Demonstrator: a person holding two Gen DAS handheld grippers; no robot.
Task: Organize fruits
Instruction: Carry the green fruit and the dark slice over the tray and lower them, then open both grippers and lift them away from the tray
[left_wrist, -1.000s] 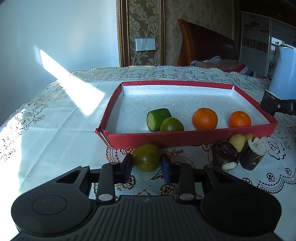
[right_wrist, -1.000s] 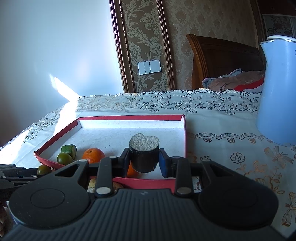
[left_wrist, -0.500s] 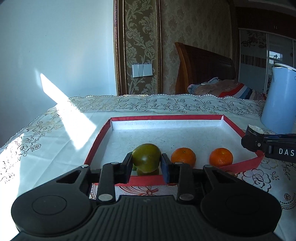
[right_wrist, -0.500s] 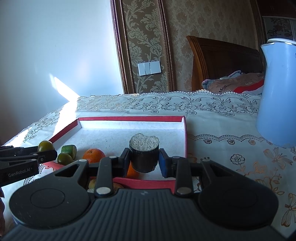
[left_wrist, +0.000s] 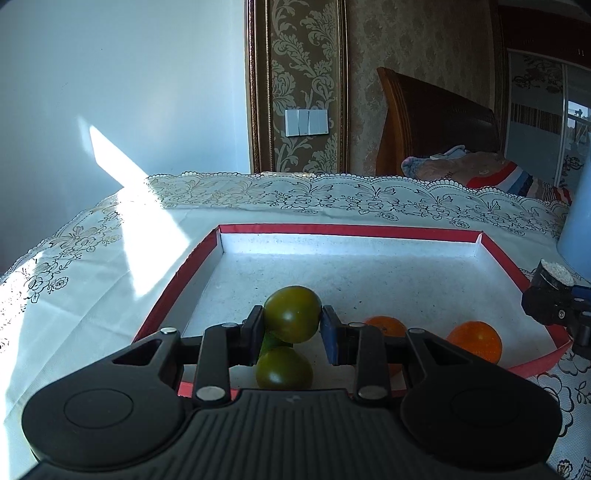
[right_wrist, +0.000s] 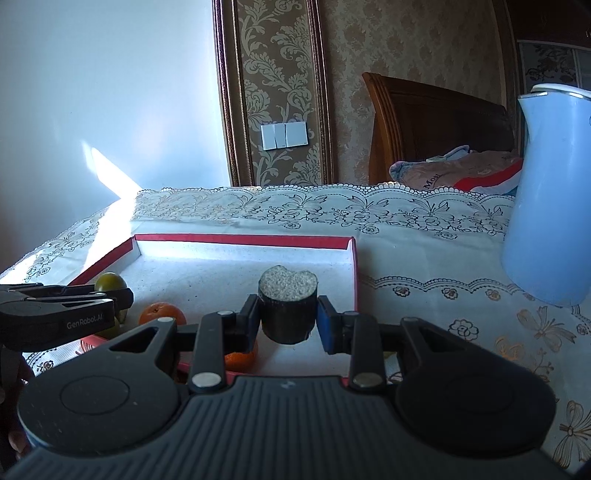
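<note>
Fruits, most of them already lying in the red tray (left_wrist: 177, 275) on the lace tablecloth (left_wrist: 74, 295).

Left side: left gripper (left_wrist: 291, 325) clamped on a green round fruit (left_wrist: 291, 317), pads pressing its two flanks, held above the tray's near-left corner. Directly under it a second green fruit (left_wrist: 282, 371) rests on the tray floor, with a sliver of a cut green piece (left_wrist: 269, 341) just behind. Skin looks smooth and glossy; judged light, firm but bruisable, apt to roll once released. Best held across the widest girth, as now, and set down low in a free patch rather than onto its twin.

Middle: two oranges (left_wrist: 476, 341) on the tray floor, near the front rim, apart from each other.

Right side: right gripper (right_wrist: 288, 317) closed on a dark stubby cylinder (right_wrist: 288, 306) with a pale grainy cut top, upright, held over the tray's near-right part. Judged stiff, rough-skinned, unlikely to slip; side grip on the bark suits it, and the flat end should stand steady.

Far right: pale blue jug (right_wrist: 546, 199) on the cloth, outside the tray.
</note>
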